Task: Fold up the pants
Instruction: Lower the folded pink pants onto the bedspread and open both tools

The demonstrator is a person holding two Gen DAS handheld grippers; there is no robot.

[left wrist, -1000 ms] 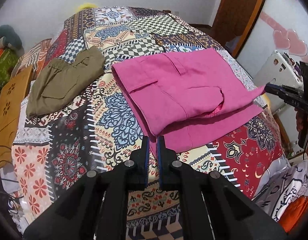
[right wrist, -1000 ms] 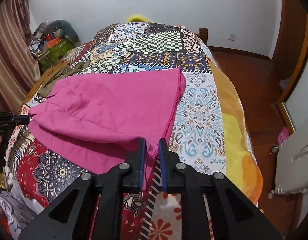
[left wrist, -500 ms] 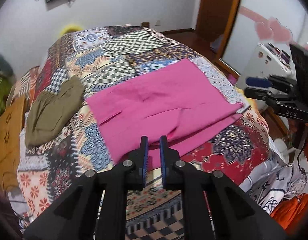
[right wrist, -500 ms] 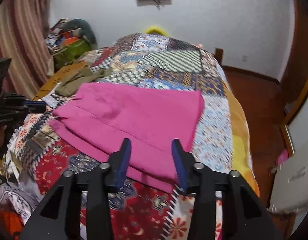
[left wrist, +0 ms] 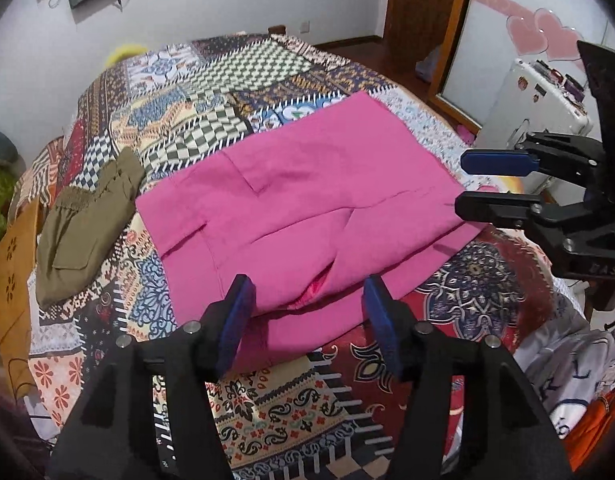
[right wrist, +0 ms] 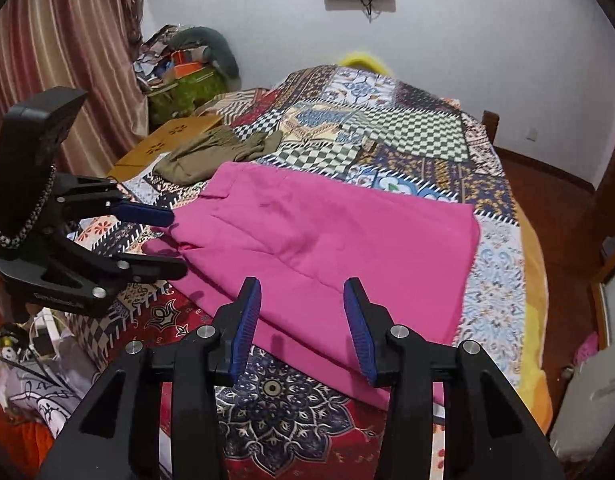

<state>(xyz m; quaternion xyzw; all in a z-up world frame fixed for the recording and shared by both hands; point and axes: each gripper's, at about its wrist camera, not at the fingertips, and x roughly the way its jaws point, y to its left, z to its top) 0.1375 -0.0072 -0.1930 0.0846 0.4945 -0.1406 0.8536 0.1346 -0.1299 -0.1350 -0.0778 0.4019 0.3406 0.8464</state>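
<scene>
1. Basically, left wrist view: left gripper [left wrist: 305,308] hangs over the near edge of the pink pants [left wrist: 303,216], jaws opening, nothing between the pads; cloth lies beyond and below the fingertips, not pinched.
2. Pants lie flat on the patchwork bedspread [left wrist: 211,92], folded over with an upper layer stopping short of the lower one, so a strip of the bottom layer shows along the near side. Small pucker at the near-centre seam.
3. Right gripper [left wrist: 471,182] comes in from the right of this view, jaws parted, level with the pants' right-hand edge; tips look just clear of the fabric, contact hard to call.
4. Olive garment [left wrist: 85,224] sits apart to the left, already folded small; probably parked there to keep the work area free.
5. Right wrist view: right gripper [right wrist: 303,320] over the near hem of the pants [right wrist: 339,236], jaws apart and empty; dark pad shadows fall on the cloth below.
6. Left gripper [right wrist: 175,240] at the left of this view, fingers spread, tips at the pants' left corner, holding nothing.
7. Judgement: both tools sit at opposite ends of the same long edge, a placement that suits having just laid a fold down. Layers are uneven, so the fold may need squaring before another fold.
</scene>
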